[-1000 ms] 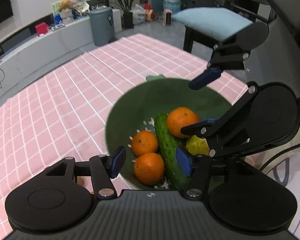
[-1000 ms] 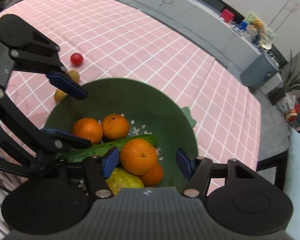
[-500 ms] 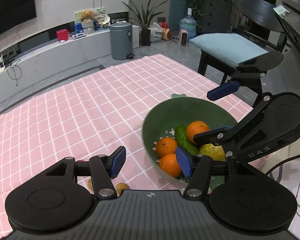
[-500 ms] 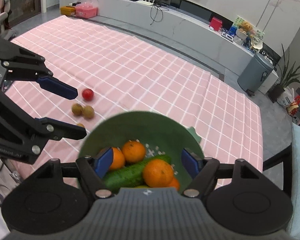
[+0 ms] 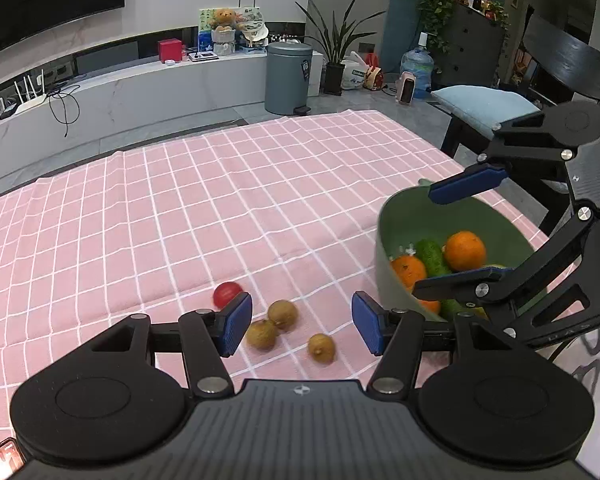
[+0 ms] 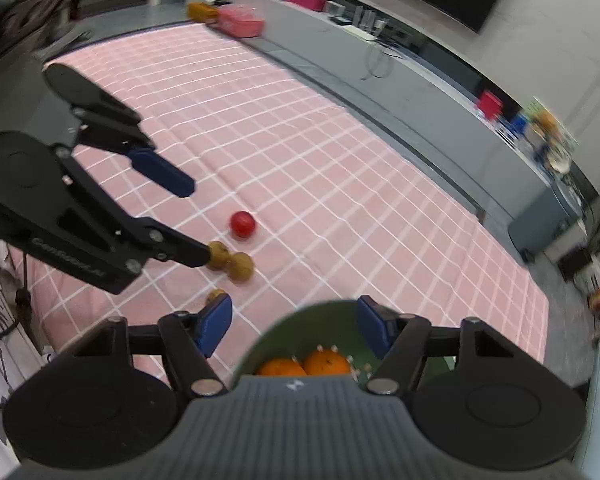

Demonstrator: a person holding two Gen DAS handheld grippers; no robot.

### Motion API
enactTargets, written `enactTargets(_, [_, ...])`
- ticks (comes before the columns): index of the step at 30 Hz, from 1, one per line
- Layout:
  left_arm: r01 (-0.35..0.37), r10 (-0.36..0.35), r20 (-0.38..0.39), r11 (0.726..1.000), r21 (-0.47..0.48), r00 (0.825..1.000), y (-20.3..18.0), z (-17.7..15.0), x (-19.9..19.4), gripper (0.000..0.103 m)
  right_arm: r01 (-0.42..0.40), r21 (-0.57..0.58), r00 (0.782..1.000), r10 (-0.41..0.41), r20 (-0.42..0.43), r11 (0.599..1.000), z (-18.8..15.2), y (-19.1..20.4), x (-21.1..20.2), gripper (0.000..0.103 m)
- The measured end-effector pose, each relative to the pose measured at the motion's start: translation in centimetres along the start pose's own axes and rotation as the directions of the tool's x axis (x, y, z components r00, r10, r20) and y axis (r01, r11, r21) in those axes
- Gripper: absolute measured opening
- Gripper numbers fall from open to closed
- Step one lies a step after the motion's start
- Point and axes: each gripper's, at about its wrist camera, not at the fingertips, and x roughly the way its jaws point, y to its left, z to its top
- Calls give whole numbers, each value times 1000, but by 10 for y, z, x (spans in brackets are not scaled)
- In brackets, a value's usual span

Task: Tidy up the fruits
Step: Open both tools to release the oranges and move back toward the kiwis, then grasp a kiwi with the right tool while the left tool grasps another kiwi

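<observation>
Your left hand-held gripper (image 5: 302,324) tips down, jaws apart and empty, over three small brown fruits (image 5: 283,314) low in the frame on the pink tabletop (image 5: 180,208), while your right hand-held gripper (image 6: 294,328), jaws just closing on nothing, hangs over the green bowl (image 5: 384,240) at right.

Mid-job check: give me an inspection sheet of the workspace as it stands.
Surface: pink checked tablecloth, slightly wrinkled.
Job's things: green bowl holding oranges and a cucumber; loose on the cloth, a red fruit and three small brown fruits.
Clutter: nothing seen on the cloth.
Grippers: left gripper open, empty, above the brown fruits; right gripper open, empty, over the bowl, its jaws just closing somewhat.
Cables: black cable on the white counter.
Surroundings: grey bin, potted plant, cushioned chair.
</observation>
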Motion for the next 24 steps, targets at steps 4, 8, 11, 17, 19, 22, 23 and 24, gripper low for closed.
enactTargets(4, [9, -9, -13, 1000, -1, 1000, 11, -9, 7, 68, -26, -71, 999, 24, -23, 997, 10, 13, 14, 55])
enactTargets(8, [29, -30, -52, 999, -15, 998, 26, -18, 15, 68, -51, -149, 997, 42, -62, 988, 18, 23, 32, 49])
enactTargets(11, [42, -43, -83, 999, -17, 996, 34, -25, 22, 68, -71, -195, 994, 52, -99, 978, 20, 27, 46, 45])
enactTargets(17, [46, -50, -115, 998, -33, 992, 43, -32, 33, 64, -154, -227, 978, 116, -173, 962, 23, 34, 71, 37])
enactTargets(19, [53, -58, -122, 997, -49, 991, 48, -32, 39, 61, -174, -220, 973, 133, -190, 960, 23, 36, 79, 37])
enactTargets(22, [63, -71, -129, 996, -64, 989, 51, -32, 48, 55, -212, -201, 962, 167, -218, 957, 21, 39, 91, 30])
enactTargets(23, [65, -72, -127, 996, -61, 989, 51, -31, 51, 54, -221, -196, 958, 174, -228, 956, 20, 39, 95, 29])
enactTargets(24, [63, -70, -122, 996, -58, 990, 50, -31, 54, 54, -228, -191, 955, 181, -236, 955, 20, 40, 100, 29])
